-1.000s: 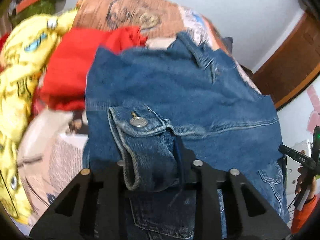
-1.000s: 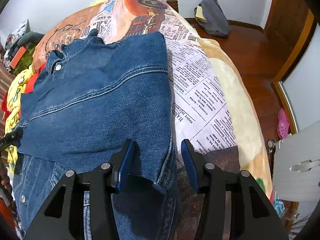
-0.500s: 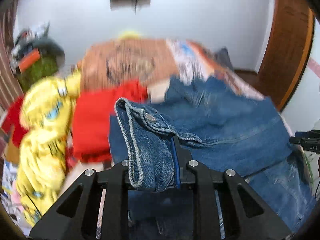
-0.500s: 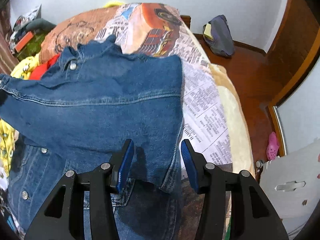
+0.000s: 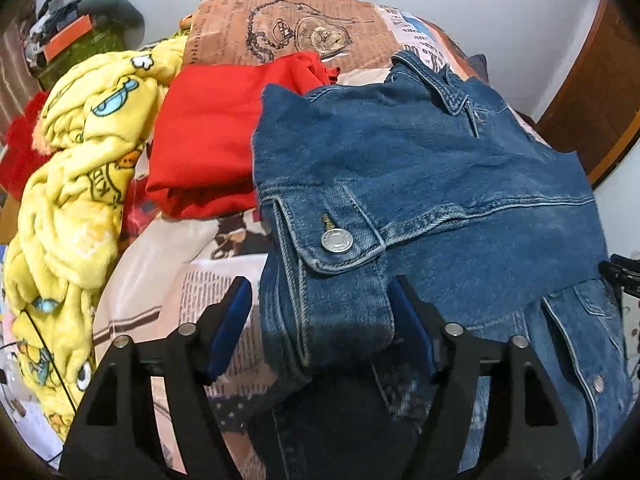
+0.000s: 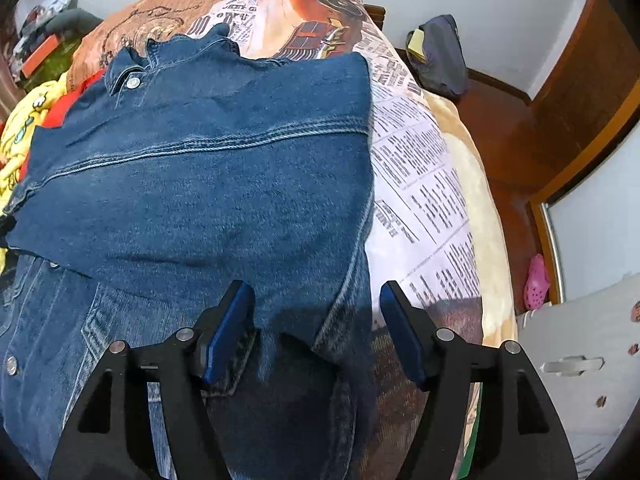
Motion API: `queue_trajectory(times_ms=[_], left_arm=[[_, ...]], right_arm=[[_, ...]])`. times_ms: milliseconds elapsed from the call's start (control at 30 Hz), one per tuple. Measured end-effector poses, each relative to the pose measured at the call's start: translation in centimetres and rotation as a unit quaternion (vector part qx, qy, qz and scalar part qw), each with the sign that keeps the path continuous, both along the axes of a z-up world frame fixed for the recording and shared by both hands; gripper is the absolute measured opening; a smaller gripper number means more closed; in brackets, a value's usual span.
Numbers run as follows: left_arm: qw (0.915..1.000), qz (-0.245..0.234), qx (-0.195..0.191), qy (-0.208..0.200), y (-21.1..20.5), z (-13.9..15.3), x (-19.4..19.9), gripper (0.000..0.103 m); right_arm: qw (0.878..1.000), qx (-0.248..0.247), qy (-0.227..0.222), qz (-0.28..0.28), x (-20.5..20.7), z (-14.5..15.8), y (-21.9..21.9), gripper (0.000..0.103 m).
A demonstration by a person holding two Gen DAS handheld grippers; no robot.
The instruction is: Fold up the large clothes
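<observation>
Denim jacket [image 5: 420, 184] lies spread on the bed [image 6: 424, 184], its sleeve folded across the body with the buttoned cuff [image 5: 332, 264] on top. We hold the left gripper [image 5: 320, 328] wide at that cuff — the cuff sits between the blue pads, the right pad against the cloth. We hold the right gripper [image 6: 316, 328] wide too, over the jacket's right edge, gripping nothing. Left of the jacket lie a red garment [image 5: 208, 136] and a yellow blanket [image 5: 76, 184].
</observation>
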State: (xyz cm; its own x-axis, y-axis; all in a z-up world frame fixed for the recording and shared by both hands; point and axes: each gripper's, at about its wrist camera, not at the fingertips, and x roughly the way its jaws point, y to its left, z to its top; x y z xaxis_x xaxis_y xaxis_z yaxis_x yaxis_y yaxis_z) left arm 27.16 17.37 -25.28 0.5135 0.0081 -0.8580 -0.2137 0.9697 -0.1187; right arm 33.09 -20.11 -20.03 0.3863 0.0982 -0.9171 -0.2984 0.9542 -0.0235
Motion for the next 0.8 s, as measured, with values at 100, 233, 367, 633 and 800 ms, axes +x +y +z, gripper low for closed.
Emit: queue_trajectory(times_ms=[100,233,367,633,800], left_arm=[[1.0,-0.005,-0.003,0.0,0.3,0.7,-0.9,0.071],[0.9981,-0.016,0.06,-0.005,0.1,2.3,-1.8,0.071],[0.9979,-0.034,0.055,0.002,0.3,2.8,-3.3,0.071],[0.9975,-0.041,-0.006,0.056,0.4,0.0,-6.5,0.071],[0.9935,-0.036,-0.037,0.101,0.5,-2.5,-8.7,0.071]], right_arm=[[1.0,0.004,-0.01,0.0,-0.7,0.7,-0.5,0.064],[0.999,0.0,-0.042,0.01,-1.4,2.0,-0.7,0.064],[0.998,0.015,-0.066,0.018,-2.7,3.0,-1.5,0.064],[0.999,0.025,-0.025,0.008,-4.8,1.8,-3.5,0.064],[0.999,0.041,0.01,0.002,-7.3,0.8,-4.7,0.064]])
